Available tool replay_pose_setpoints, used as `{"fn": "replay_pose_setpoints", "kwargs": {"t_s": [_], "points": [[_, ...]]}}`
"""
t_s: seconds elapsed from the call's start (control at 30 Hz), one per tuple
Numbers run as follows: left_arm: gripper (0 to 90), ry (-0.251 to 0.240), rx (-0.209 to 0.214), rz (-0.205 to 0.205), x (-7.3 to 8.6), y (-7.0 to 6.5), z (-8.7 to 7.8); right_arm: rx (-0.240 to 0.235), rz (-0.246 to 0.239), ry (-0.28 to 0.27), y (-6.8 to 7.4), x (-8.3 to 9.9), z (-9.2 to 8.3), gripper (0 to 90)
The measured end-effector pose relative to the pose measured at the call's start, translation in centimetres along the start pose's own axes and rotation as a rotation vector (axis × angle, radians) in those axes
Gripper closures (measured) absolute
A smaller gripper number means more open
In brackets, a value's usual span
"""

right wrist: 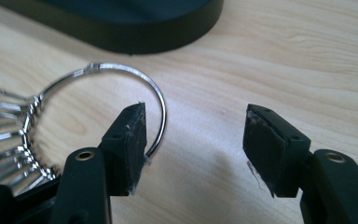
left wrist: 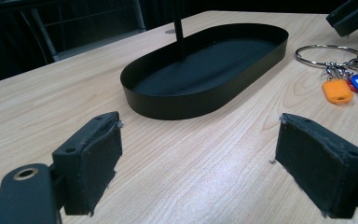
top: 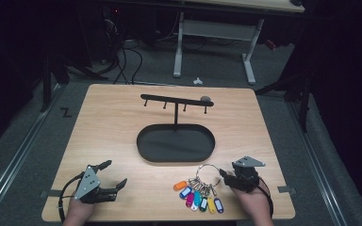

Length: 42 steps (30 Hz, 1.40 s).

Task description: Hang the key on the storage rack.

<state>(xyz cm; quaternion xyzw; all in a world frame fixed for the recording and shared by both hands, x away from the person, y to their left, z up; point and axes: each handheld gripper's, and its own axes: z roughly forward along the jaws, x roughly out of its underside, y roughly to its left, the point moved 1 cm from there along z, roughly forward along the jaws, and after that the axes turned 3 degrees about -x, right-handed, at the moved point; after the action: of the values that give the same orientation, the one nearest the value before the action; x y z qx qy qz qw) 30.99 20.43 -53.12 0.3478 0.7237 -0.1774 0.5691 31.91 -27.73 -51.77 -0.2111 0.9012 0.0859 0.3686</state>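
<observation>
From above, a black stand with an oval tray (top: pixel 147 146) sits mid-table; a key ring (top: pixel 208 169) with coloured tags (top: pixel 198 197) lies toward the front right corner. Left gripper (top: pixel 115 175), jaws apart, rests near the front left corner. Left gripper view adds the tray's inside wall. Right gripper view shows the right gripper (right wrist: pixel 193 135) — jaws apart, one inside the ring.

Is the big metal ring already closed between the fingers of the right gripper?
No. In the right gripper view the right gripper is open: the key ring lies on the table beside one finger, not clamped.
</observation>
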Motion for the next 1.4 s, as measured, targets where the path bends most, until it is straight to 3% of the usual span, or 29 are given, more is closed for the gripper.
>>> {"fn": "replay_pose_setpoints", "kwargs": {"t_s": [0.13, 0.33, 0.57, 0.77, 0.8, 0.93, 1.1, 1.2, 1.27, 1.4], "points": [[15.0, 0.001, 0.0, 0.001, 0.0, 0.0, 0.0, 0.007, -0.054, 0.064, 0.4, 0.2, 0.5, 39.9], [15.0, 0.001, 0.001, 0.001, 0.0, 0.0, 0.0, -0.003, -0.061, 0.079, 0.4, 0.1, 0.3, 40.1], [15.0, -0.001, 0.002, 0.004, 0.0, 0.0, 0.0, -0.065, -0.066, 0.106, 0.3, -0.9, -0.8, 42.1], [15.0, -0.001, 0.001, 0.007, 0.0, -0.1, -0.1, -0.094, -0.111, 0.218, -0.6, -2.6, -1.1, 42.1], [15.0, -0.001, 0.001, 0.007, 0.0, -0.1, -0.1, -0.125, -0.113, 0.256, -0.8, -3.2, -1.0, 41.6], [15.0, 0.0, 0.001, 0.003, 0.0, -0.1, 0.0, -0.146, -0.101, 0.302, -1.1, -4.0, -0.8, 40.4], [15.1, 0.0, 0.002, 0.003, 0.0, -0.1, 0.0, -0.184, -0.102, 0.405, -1.2, -4.8, 0.0, 37.7], [15.0, 0.0, 0.003, 0.003, 0.0, 0.0, 0.0, -0.2, -0.153, 0.468, -1.0, -5.6, 0.7, 34.5], [15.0, 0.0, 0.003, 0.003, 0.0, 0.0, 0.0, -0.201, -0.164, 0.478, -0.9, -5.7, 0.8, 34.1], [15.0, 0.003, 0.003, 0.005, 0.0, 0.0, 0.0, -0.197, -0.236, 0.526, -0.1, -6.7, 2.0, 35.4]]}}
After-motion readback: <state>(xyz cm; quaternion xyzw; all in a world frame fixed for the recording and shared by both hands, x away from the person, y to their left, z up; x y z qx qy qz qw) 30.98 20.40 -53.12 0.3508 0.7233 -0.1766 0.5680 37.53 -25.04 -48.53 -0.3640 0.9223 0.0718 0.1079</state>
